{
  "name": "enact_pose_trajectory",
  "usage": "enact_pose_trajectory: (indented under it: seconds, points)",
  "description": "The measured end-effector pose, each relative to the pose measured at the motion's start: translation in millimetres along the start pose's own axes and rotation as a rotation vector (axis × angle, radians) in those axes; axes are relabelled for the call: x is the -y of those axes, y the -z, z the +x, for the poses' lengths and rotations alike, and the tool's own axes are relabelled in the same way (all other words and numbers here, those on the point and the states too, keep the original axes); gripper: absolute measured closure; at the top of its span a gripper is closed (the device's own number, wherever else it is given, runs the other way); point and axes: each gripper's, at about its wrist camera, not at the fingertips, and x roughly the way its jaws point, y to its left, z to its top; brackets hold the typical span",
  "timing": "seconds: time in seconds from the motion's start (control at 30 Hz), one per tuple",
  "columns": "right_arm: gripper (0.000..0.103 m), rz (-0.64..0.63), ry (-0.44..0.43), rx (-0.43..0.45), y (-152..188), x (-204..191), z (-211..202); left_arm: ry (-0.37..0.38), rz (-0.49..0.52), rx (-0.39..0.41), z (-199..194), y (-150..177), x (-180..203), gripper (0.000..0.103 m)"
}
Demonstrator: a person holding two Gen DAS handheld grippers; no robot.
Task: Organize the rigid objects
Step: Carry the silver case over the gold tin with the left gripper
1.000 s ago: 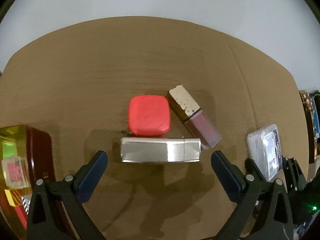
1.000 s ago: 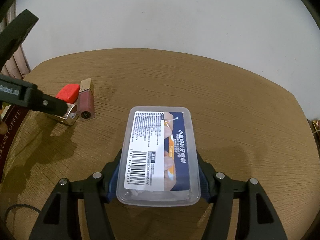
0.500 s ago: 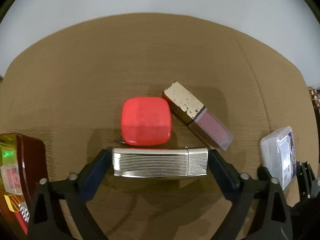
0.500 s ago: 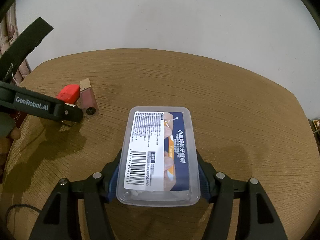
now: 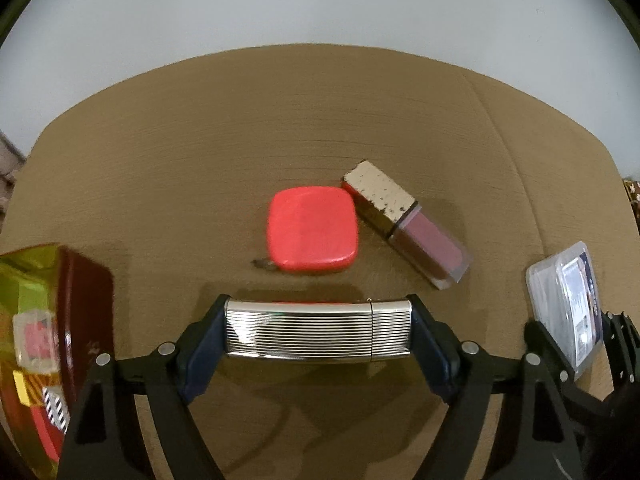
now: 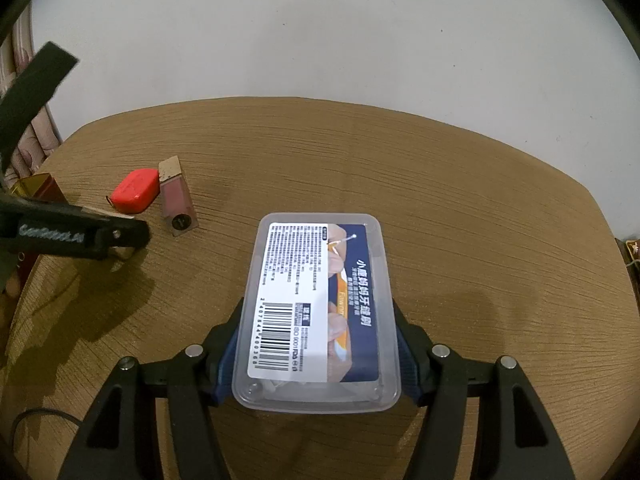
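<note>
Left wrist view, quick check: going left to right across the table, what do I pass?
Red and gold tin box → ribbed silver metal case held in the left gripper → gold-capped pink lip gloss tube → clear plastic box with a printed label.

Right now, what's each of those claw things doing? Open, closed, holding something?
Left gripper: closed on the ribbed silver case, gripped end to end.
Right gripper: closed on the clear plastic box, fingers pressing its long sides.

Open tabletop beyond a cluster of 2 objects
Bare table (image 5: 320,120) is seen behind the red case (image 5: 313,235) and lip gloss (image 5: 404,223); the left edge is blocked by a red tin (image 5: 44,344).
</note>
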Motion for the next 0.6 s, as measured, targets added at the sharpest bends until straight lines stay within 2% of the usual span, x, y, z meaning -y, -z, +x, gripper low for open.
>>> enact_pose_trajectory:
  seconds: [0.33, 0.6]
  points:
    - [0.038, -0.001, 0.0, 0.0, 0.4, -0.5, 0.5, -0.077, 0.012, 0.09, -47.7, 38.1, -0.6, 0.023]
    - [0.038, 0.0, 0.0, 0.0, 0.2, -0.6, 0.8, -0.066, 0.033, 0.127, -78.8, 55.2, -9.3, 0.023]
